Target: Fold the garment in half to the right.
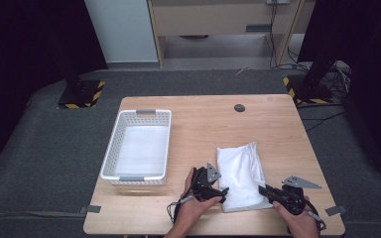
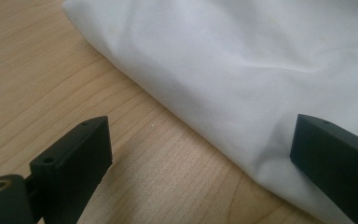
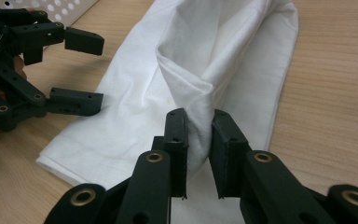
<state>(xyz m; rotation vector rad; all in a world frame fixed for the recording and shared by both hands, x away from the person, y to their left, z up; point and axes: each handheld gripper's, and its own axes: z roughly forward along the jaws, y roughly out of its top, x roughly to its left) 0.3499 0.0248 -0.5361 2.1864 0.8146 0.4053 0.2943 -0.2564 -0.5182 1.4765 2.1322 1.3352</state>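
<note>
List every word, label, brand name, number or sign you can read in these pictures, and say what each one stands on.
None can be read: the white cloth, the white basket, the wooden table, the left gripper and the right gripper carry no legible text.

White on pale wood, black tools

The folded cloth [image 1: 241, 174] is plain white; the basket [image 1: 138, 146] is white with dotted perforations and grey handles; the bench [image 1: 203, 124] is light wood grain; both hand-held grippers, left [image 1: 209, 188] and right [image 1: 273, 192], are black with grey plates and brass rivets.
</note>
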